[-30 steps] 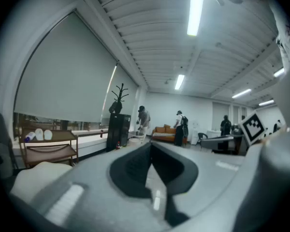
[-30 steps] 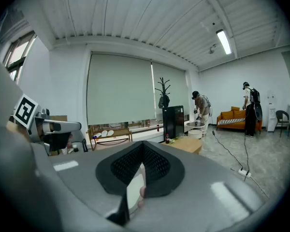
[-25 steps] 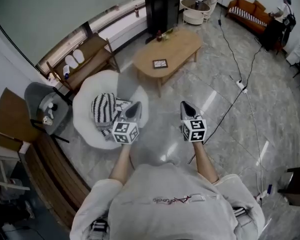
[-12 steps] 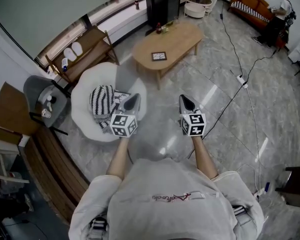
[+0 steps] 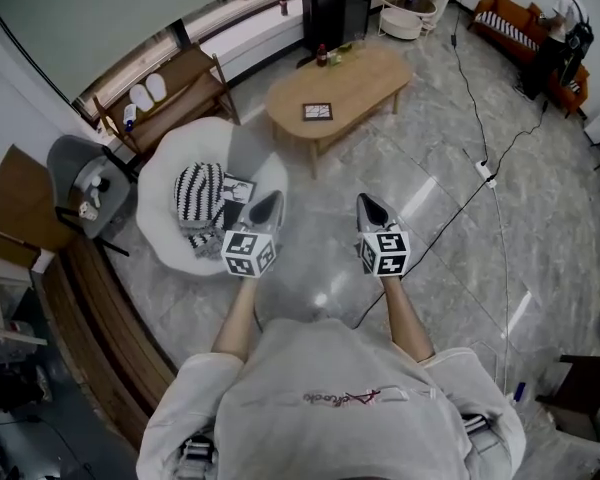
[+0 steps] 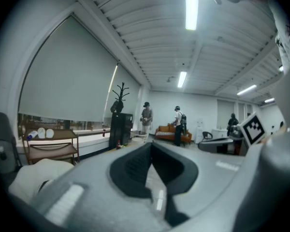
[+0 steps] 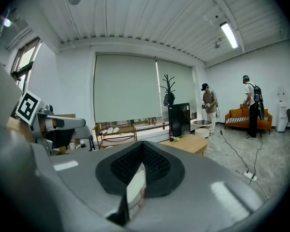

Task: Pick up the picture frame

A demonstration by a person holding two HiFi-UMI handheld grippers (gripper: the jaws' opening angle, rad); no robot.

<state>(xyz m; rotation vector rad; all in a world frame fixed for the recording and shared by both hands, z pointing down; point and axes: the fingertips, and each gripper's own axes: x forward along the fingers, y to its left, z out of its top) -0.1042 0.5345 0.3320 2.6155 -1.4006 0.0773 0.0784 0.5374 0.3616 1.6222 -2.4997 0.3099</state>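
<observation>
The picture frame (image 5: 317, 112) is small, dark and square, and lies flat on the oval wooden coffee table (image 5: 365, 80) well ahead of me. Both grippers hang in the air over the marble floor, far short of the table. My left gripper (image 5: 271, 201) is shut with nothing held, its tip over the edge of the white round seat (image 5: 170, 218). My right gripper (image 5: 367, 204) is shut and empty too. In the left gripper view the left gripper (image 6: 152, 146) points level across the room. In the right gripper view the right gripper (image 7: 142, 145) aims toward the coffee table (image 7: 191, 143).
A striped cushion (image 5: 197, 195) lies on the white seat. A bottle (image 5: 322, 56) stands at the table's far end by a black cabinet (image 5: 335, 6). A wooden shelf rack (image 5: 168, 93) lines the wall. A cable (image 5: 477, 194) crosses the floor. A person (image 5: 562, 24) stands by an orange sofa (image 5: 510, 23).
Both grippers have moved forward across the floor, still shut, side by side. The white seat and the coffee table have slid lower and closer in the head view.
</observation>
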